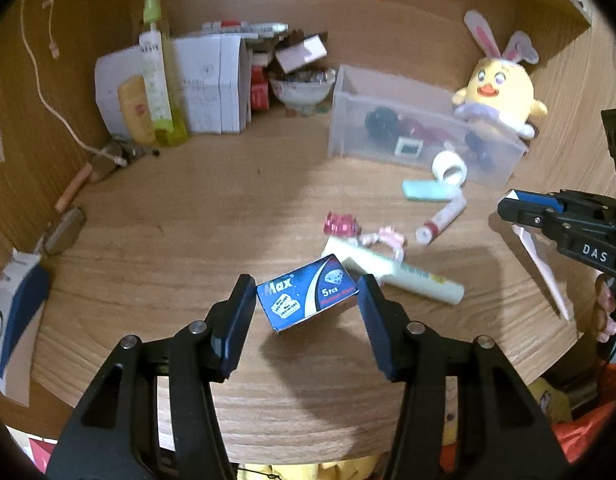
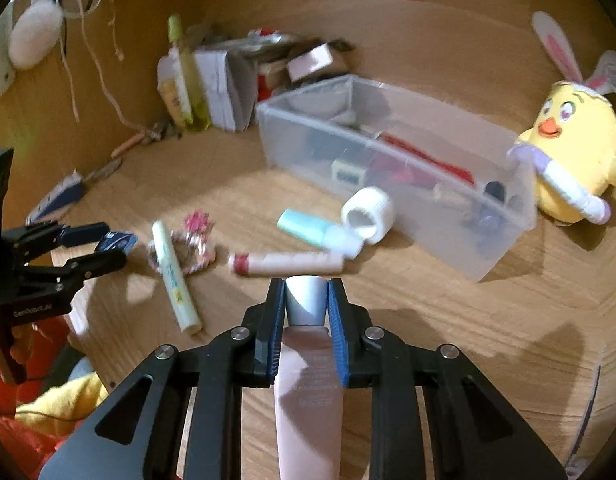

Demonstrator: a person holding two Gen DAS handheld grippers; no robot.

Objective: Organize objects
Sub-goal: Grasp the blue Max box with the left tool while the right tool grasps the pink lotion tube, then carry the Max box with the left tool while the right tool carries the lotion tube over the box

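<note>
Here the left gripper (image 1: 306,300) had its jaws partway closed on a small blue box (image 1: 306,297) marked "Max", pinched by its two ends and held tilted above the wooden tabletop (image 1: 188,232), with its shadow falling on the wood below. The right gripper (image 2: 306,300) was clamped almost shut on a pale pink tube (image 2: 308,384), the pads pressing on either side just below its grey cap (image 2: 306,300); the tube's body ran back between the fingers toward the camera.

A clear plastic bin (image 2: 503,248) sat farther back on the table with several dark and red items inside, too blurred to name. A yellow plush chick (image 2: 575,148) with rabbit ears leaned just beside the bin's far end. In front of the bin lay a white roll of tape (image 2: 367,216), touching a mint-green tube (image 2: 308,228), and near them a lipstick-like stick (image 2: 288,264) on its side. A long pale green tube (image 2: 174,276) lay across a pink hair tie (image 2: 196,224), close to the left gripper.
</note>
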